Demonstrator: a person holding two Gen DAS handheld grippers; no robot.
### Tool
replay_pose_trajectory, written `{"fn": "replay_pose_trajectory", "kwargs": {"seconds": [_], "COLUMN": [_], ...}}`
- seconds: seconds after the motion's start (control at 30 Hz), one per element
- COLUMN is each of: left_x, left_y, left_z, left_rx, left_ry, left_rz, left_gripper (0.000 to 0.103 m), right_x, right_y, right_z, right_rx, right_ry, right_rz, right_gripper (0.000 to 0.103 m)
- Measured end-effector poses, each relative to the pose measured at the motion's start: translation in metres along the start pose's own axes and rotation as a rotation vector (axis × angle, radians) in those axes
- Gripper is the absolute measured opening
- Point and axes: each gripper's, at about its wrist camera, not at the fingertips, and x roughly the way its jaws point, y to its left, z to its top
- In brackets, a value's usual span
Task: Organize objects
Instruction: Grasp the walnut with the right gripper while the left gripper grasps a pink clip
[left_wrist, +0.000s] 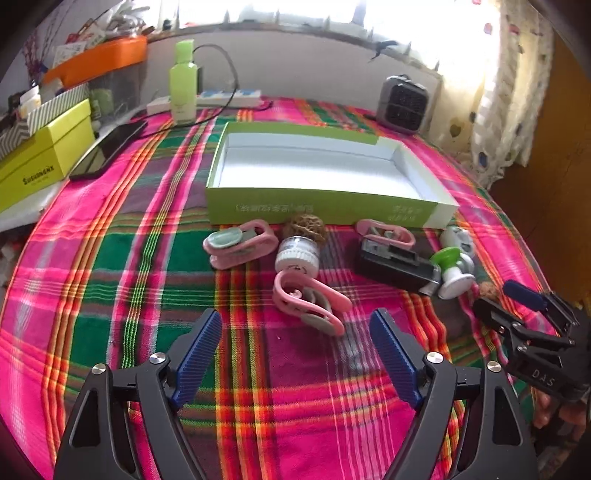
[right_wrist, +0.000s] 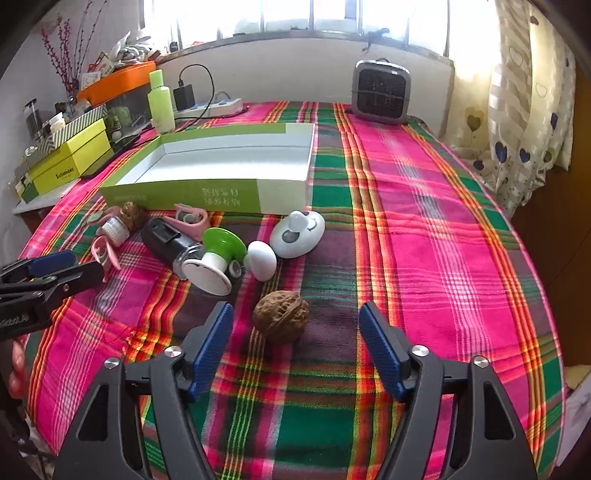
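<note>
A shallow green box with a white inside lies open on the plaid cloth. In front of it lie several small things: pink clips, a white jar, a black device, a green-and-white piece, a white oval gadget, a white egg shape. A brown walnut lies between my right gripper's fingers, nearer the left one, untouched. My right gripper is open. My left gripper is open, just short of the nearest pink clip.
Along the far edge stand a green bottle, a power strip with a cable, and a small grey heater. Yellow boxes and a dark phone lie at the left. A curtain hangs right.
</note>
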Motion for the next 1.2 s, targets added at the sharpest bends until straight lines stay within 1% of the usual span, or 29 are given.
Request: {"fn": "replay_pose_trajectory", "kwargs": {"seconds": [0.07,0.3,0.37,0.47,0.53,0.63,0.83,1.2], "left_x": [0.003,0.009,0.010,0.011,0.011,0.010,0.005,-0.002], "left_y": [0.000,0.000,-0.002,-0.002,-0.002,0.001,0.005,0.022], "left_z": [0.001,0.005,0.007,0.007,0.007,0.007,0.002,-0.004], "left_rx": [-0.012,-0.038,-0.043,-0.038,-0.042,-0.057,-0.042,-0.058], "left_ry": [0.009,0.020,0.023,0.023,0.025,0.027,0.031,0.027], "left_rz": [-0.005,0.032,0.036,0.053,0.058,0.061,0.075,0.097], "left_gripper": [0.080,0.078,0.077,0.077,0.076,0.076,0.075,0.075], "right_x": [0.002,0.006,0.006,0.006,0.005,0.005,0.002,0.000], "right_y": [-0.001,-0.004,-0.004,-0.002,-0.003,-0.002,0.007,0.024], "right_z": [0.001,0.003,0.004,0.005,0.004,0.003,0.001,-0.003], "right_rx": [0.000,-0.004,-0.006,-0.015,-0.019,-0.020,-0.035,-0.067], "right_ry": [0.006,0.023,0.024,0.024,0.024,0.023,0.026,0.025], "right_rz": [0.006,0.013,0.014,0.023,0.027,0.033,0.062,0.112], "right_gripper": [0.062,0.049,0.039,0.034,0.032,0.032,0.032,0.032]}}
